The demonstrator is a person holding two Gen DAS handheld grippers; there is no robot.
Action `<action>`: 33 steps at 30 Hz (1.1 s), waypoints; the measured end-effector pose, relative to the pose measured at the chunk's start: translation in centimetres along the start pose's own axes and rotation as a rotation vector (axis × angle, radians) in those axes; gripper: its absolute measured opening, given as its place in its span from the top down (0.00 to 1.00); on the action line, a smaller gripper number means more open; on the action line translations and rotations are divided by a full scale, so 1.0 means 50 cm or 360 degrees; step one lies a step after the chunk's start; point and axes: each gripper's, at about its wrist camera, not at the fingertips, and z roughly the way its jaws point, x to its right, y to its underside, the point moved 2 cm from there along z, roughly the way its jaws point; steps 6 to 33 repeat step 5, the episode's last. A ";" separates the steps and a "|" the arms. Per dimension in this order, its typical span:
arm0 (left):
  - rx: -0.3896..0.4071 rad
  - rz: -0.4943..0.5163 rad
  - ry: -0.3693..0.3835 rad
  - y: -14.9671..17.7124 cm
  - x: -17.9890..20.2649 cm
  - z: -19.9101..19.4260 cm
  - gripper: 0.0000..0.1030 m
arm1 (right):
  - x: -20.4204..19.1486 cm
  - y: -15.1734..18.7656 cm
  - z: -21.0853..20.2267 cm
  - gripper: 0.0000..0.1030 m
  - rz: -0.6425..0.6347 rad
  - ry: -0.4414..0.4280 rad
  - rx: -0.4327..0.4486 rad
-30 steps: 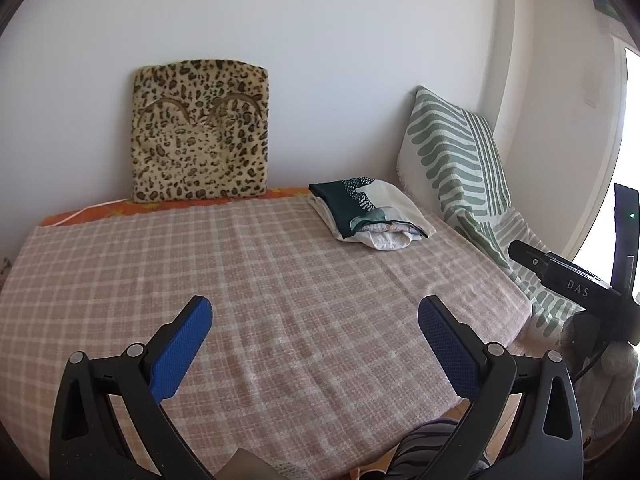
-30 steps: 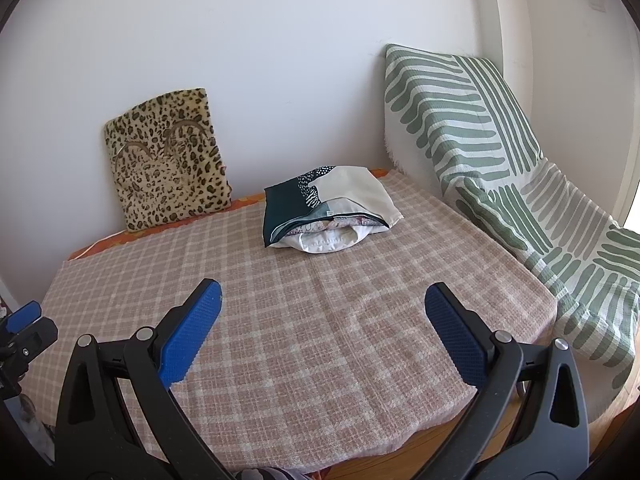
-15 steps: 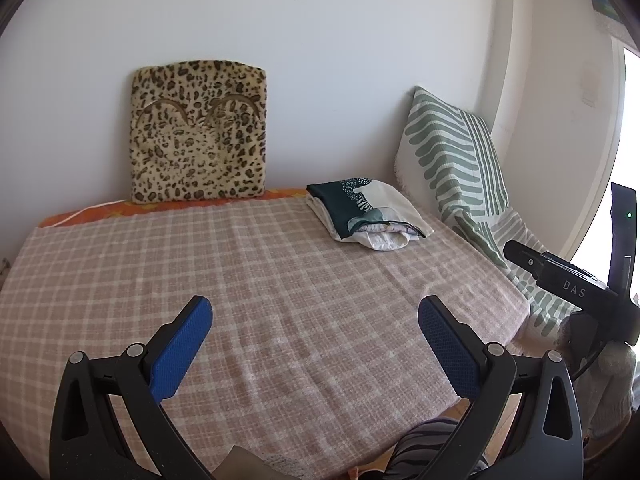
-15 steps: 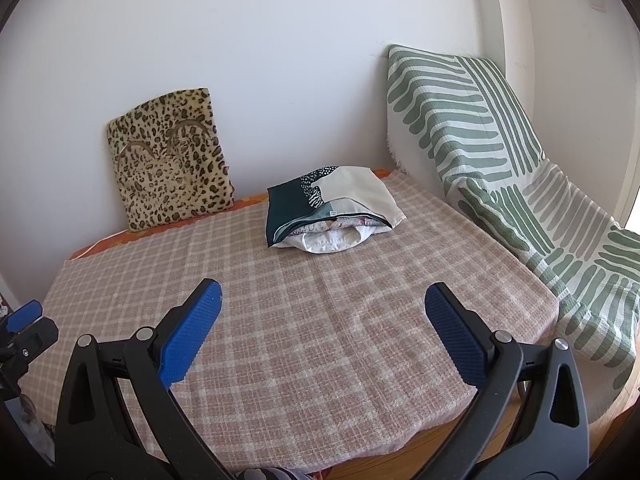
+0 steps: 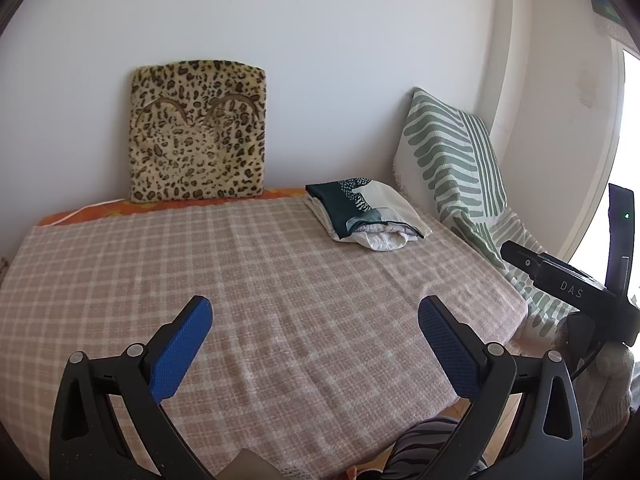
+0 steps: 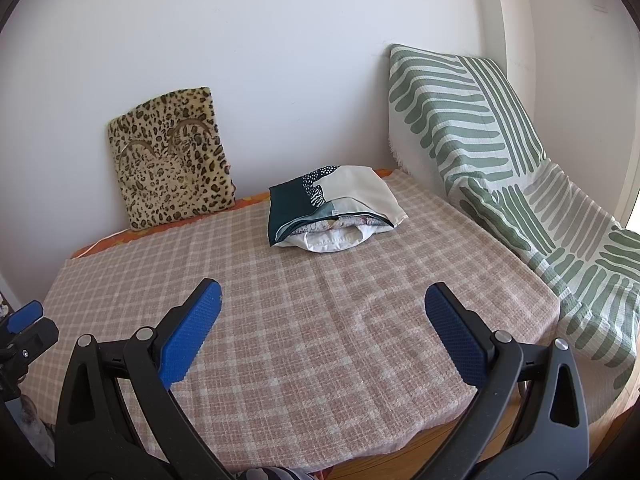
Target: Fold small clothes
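Almost nothing has shifted since the earlier frames: both views drift only slightly. Left gripper (image 5: 316, 320) and right gripper (image 6: 322, 308) hover spread wide and empty over the checked table's (image 6: 320, 340) near edge. Ahead, toward the far right corner, lies the stack of clothes (image 6: 334, 206) (long axis roughly left-right), nearer the right gripper.

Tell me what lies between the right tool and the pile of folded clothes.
Only bare checked cloth lies between the open right tool and the pile of folded clothes; the right wrist view shows it.
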 end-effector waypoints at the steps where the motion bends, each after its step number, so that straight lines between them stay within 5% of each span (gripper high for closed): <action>1: 0.0001 0.0003 -0.0002 0.001 -0.002 0.000 0.01 | 0.000 0.000 0.000 0.00 0.0001 0.0001 0.0000; 33: 0.0005 -0.0002 -0.0002 0.000 0.000 0.000 0.01 | 0.002 0.001 -0.001 0.00 0.0000 0.0003 0.0001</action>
